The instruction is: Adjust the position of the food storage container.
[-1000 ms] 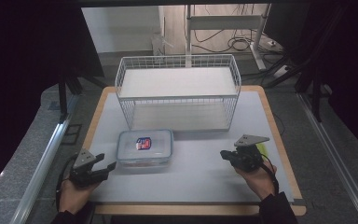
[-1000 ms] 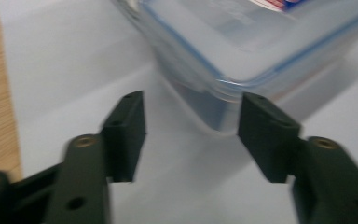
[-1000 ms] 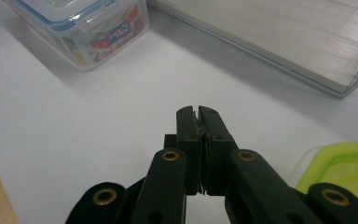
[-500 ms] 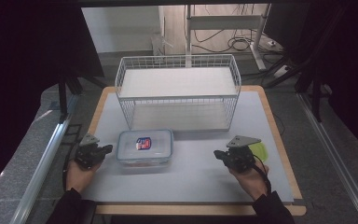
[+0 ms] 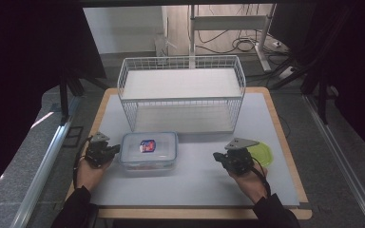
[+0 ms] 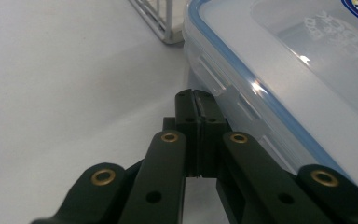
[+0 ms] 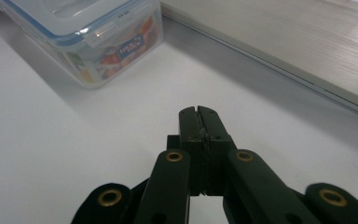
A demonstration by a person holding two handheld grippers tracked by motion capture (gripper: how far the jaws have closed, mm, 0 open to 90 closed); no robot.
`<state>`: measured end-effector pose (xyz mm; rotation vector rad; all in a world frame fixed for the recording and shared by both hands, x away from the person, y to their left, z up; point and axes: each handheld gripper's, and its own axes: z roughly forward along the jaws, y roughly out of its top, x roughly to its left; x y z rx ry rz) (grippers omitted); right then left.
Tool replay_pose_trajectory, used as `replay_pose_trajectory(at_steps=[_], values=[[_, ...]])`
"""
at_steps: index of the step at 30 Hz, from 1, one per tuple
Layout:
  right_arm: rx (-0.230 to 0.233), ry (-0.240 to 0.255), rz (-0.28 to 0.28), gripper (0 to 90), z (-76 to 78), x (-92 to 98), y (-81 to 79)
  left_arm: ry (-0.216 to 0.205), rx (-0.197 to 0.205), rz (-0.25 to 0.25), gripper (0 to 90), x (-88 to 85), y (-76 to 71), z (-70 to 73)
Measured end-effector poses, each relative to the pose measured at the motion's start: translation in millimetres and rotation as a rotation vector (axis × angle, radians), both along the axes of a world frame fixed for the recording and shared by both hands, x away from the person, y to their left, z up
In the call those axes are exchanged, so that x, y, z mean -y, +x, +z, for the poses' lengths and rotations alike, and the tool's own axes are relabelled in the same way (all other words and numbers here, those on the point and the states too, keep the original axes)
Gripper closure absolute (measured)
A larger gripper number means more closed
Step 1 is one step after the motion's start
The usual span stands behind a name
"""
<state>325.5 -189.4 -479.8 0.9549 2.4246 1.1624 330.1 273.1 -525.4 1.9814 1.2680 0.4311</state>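
A clear plastic food container (image 5: 148,151) with a blue-rimmed lid and a printed label sits on the white mat. My left gripper (image 5: 116,148) is at its left end, jaws shut with nothing between them. In the left gripper view the shut tips (image 6: 196,95) lie right beside the side clip of the container (image 6: 284,60); whether they touch it I cannot tell. My right gripper (image 5: 217,156) rests to the right of the container, well apart from it. Its jaws (image 7: 198,112) are shut and empty, pointing toward the container (image 7: 88,32).
A white wire basket (image 5: 180,90) stands behind the container at mid-table; its corner foot (image 6: 168,32) is near the left gripper. A flat green disc (image 5: 262,154) lies beside the right hand. The wooden table edge (image 5: 285,142) runs close on the right.
My left hand has moved forward and right, up to the container's left end. My right hand has shifted slightly left. The container has not moved.
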Motion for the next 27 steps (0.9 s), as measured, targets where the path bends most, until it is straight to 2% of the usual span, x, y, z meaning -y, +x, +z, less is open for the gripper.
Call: replay_pose_trajectory(at_steps=[6, 14, 17, 22, 23, 27], values=[[0.001, -0.016, 0.004, 88.3, -6.2, -10.8, 3.6, 0.016, 0.004, -0.043, 89.9, 18.0, 5.2, 1.8], [-0.021, -0.022, -0.044, 88.2, -13.4, -11.7, 11.1, 0.048, 0.015, -0.14, 89.9, 58.5, 10.8, 5.9], [-0.034, -0.019, -0.064, 87.6, -15.1, -10.5, 13.3, 0.041, 0.014, -0.173, 89.9, 72.9, 11.2, 6.6], [-0.05, -0.024, -0.089, 87.0, -18.3, -8.7, 17.0, 0.036, 0.016, -0.235, 89.9, 96.2, 7.8, 7.8], [-0.047, -0.043, -0.104, 86.9, -18.6, -8.6, 17.2, 0.042, 0.018, -0.242, 89.9, 99.6, 6.5, 8.0], [-0.07, -0.059, -0.117, 87.9, -20.9, -5.8, 19.5, 0.039, 0.01, -0.255, 89.9, 103.3, 0.9, 8.8]])
